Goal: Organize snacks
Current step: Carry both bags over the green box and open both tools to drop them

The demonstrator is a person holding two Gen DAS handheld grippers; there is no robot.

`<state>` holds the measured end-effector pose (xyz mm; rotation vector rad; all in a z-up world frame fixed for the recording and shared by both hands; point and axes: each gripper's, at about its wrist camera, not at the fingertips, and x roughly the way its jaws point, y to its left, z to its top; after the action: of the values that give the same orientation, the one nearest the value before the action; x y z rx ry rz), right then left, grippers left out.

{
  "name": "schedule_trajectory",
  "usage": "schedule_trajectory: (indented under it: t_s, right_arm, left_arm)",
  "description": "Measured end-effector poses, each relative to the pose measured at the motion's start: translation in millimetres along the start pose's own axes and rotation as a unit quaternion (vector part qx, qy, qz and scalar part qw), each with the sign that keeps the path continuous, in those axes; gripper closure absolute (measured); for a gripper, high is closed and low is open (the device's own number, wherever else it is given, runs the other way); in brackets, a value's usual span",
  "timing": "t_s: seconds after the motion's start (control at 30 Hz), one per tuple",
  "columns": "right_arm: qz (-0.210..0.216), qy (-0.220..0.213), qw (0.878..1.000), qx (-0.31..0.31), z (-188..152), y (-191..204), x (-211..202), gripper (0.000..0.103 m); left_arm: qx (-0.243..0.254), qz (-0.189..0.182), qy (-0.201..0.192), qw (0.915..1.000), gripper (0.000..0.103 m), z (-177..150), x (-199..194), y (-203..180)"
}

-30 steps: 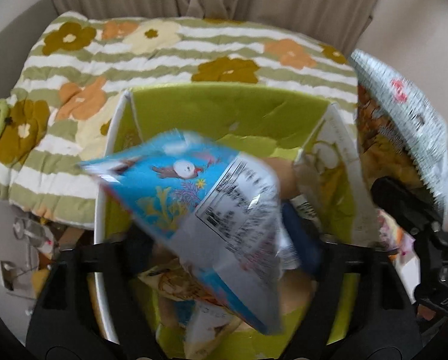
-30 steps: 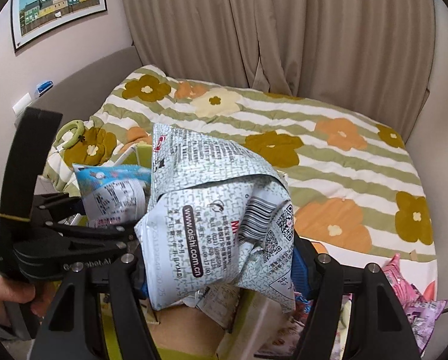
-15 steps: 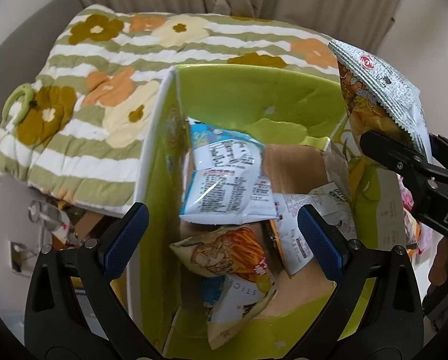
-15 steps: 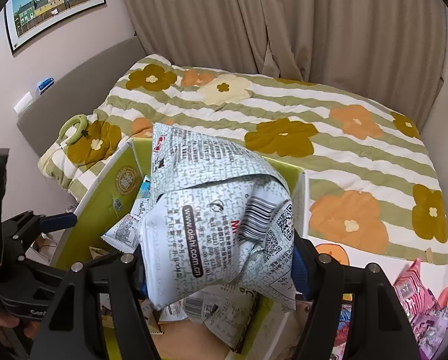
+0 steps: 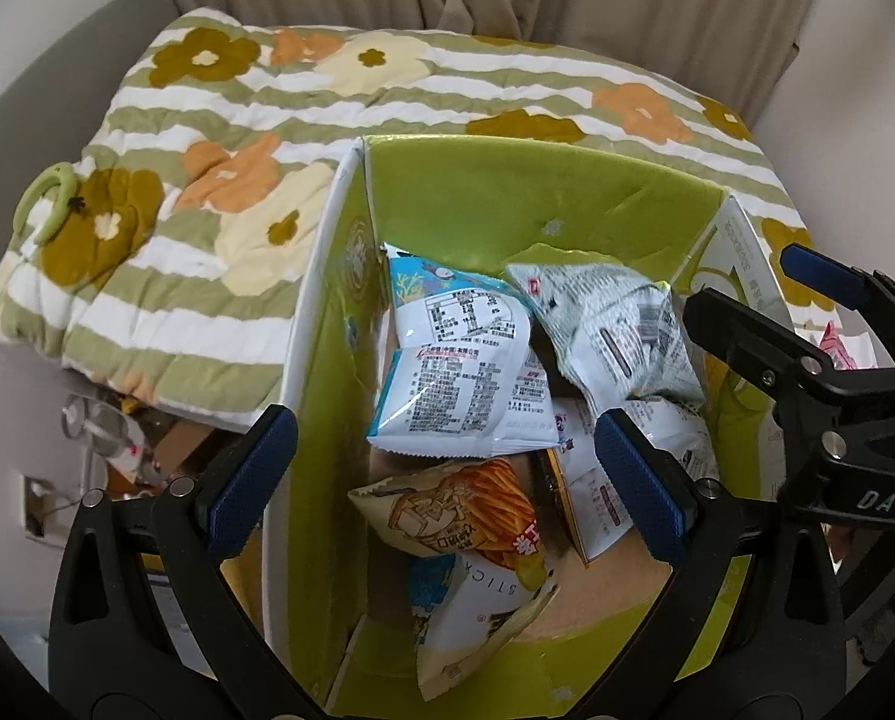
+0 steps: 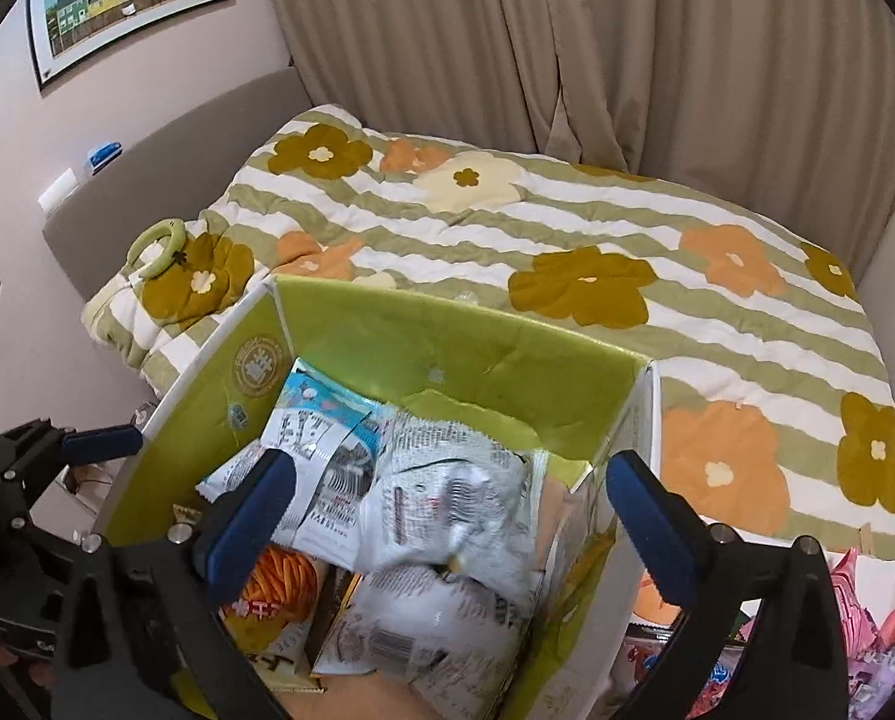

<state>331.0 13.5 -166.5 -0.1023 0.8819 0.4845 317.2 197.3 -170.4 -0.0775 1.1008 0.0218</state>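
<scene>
The left claw [image 5: 447,471] stands wide and empty above the open green cardboard box [image 5: 543,192], which rests against the foot of the bed with the striped floral quilt [image 5: 219,120]. The right claw [image 6: 450,507] is opening, its blue pads clear of any packet, and nothing lies between its jaws; the silver-grey crinkled foil snack bag [image 6: 453,498] lies directly below it in the box, on top of the other packets. Beside it sits the blue-and-white snack packet with the printed label [image 5: 459,372], and lower in the box the beige packet printed with orange sticks [image 5: 465,510]. Risk: the silver-grey bag rests high and loose on the pile near the right wall of the box, so a low withdrawal of the right claw could catch its crimped edge and drag it out over the rim. The two claws also work close together above the same opening, and a careless swing could knock one against the other or tip the box wall. More pink snack packets [image 6: 879,618] remain outside on the right, so the task is judged unfinished. Compared with one second ago, the silver-grey bag is no longer clamped in the right claw but lies in the box, and the blue-and-white packet, then between the left claw's jaws, now rests inside.
</scene>
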Motion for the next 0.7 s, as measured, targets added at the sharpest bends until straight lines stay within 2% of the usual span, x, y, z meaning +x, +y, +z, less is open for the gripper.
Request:
schedule_trajectory:
  t_s: [0.23, 0.53, 0.7]
  right_arm:
    - [-0.004, 0.001, 1.0, 0.002, -3, 3, -13, 0.0]
    - [-0.023, -0.024, 0.999, 0.007, -6, 13, -50, 0.0]
    - [-0.045, -0.045, 0.998, 0.0, -12, 21, -82, 0.0]
  left_arm:
    - [0.002, 0.001, -0.006, 1.0, 0.004, -2, -7, -2]
    - [0.01, -0.004, -0.04, 0.9992, 0.004, -12, -52, 3]
    - [0.014, -0.021, -0.057, 0.9981, 0.004, -23, -81, 1]
